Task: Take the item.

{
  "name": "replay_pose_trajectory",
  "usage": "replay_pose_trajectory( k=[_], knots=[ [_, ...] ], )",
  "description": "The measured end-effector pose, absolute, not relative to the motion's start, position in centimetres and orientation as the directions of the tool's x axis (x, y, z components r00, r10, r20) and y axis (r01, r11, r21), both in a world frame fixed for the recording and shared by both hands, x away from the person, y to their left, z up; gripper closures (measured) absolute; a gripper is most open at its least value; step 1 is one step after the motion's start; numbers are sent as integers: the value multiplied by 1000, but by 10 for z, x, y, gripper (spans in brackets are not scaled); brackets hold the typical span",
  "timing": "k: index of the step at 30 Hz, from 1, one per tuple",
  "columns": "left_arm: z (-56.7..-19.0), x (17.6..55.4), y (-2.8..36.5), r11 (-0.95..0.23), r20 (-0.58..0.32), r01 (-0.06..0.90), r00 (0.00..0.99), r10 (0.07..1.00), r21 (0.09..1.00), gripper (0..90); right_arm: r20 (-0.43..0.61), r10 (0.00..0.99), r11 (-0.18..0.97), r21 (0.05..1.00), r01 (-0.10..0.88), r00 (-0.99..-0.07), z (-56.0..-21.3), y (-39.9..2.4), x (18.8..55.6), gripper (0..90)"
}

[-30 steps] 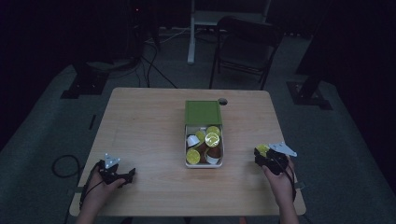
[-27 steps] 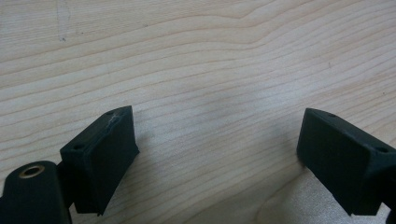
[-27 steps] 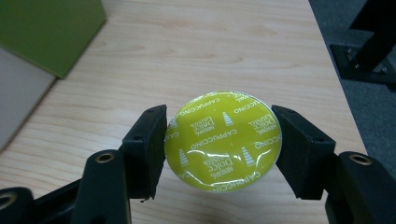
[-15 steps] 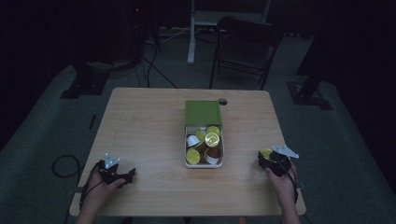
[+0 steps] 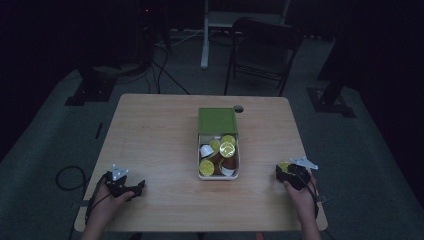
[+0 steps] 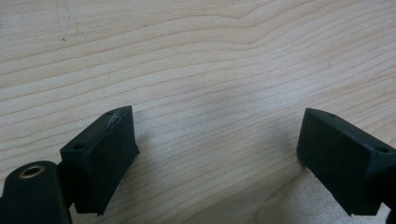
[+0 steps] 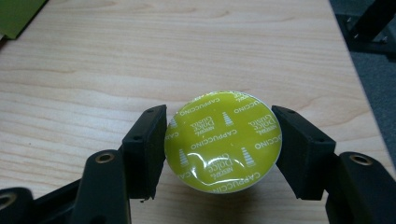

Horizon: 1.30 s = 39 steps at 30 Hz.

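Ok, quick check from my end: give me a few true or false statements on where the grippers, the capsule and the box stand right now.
1. The right gripper is shut on a yellow capsule. True.
2. The left gripper holds a capsule as well. False: its jaws stand open over bare table with nothing between them.
3. The box sits mid-table with several capsules inside. True.
4. The box's green lid is closed over it. False: the lid is open, folded back on the far side.
5. The capsule's lid reads "espresso". False: it reads "cappuccino".
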<state>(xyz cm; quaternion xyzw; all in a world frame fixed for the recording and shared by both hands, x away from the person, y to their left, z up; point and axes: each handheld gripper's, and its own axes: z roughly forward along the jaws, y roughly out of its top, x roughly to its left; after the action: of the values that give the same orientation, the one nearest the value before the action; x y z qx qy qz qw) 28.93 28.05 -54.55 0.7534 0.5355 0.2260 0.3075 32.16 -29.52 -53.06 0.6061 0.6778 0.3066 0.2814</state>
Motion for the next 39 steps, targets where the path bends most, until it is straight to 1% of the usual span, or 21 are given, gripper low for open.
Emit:
replay_pose_trajectory(
  k=[7, 14, 17, 22, 30, 36, 39],
  knots=[
    [-545, 289, 281, -238, 11, 668, 325, 946, 705, 125, -8, 995, 72, 756, 650, -102, -532, -295, 323, 377],
    [-545, 289, 281, -238, 11, 668, 325, 946, 705, 125, 9, 991, 79, 754, 652, -131, -532, -293, 323, 249],
    [-545, 289, 281, -238, 11, 668, 325, 946, 705, 125, 9, 990, 82, 759, 646, -137, -529, -291, 323, 228],
    [-545, 289, 281, -238, 11, 668, 325, 946, 705, 125, 28, 989, 67, 784, 617, -143, -521, -291, 321, 221],
    [-545, 289, 281, -238, 11, 668, 325, 946, 705, 125, 13, 987, 85, 808, 583, -162, -507, -288, 319, 196],
    [-545, 289, 281, -238, 11, 668, 325, 946, 705, 125, 18, 981, 94, 822, 562, -191, -501, -284, 317, 194],
    [-545, 289, 281, -238, 11, 668, 325, 946, 705, 125, 28, 973, 105, 834, 542, -231, -496, -279, 315, 194]
  ],
)
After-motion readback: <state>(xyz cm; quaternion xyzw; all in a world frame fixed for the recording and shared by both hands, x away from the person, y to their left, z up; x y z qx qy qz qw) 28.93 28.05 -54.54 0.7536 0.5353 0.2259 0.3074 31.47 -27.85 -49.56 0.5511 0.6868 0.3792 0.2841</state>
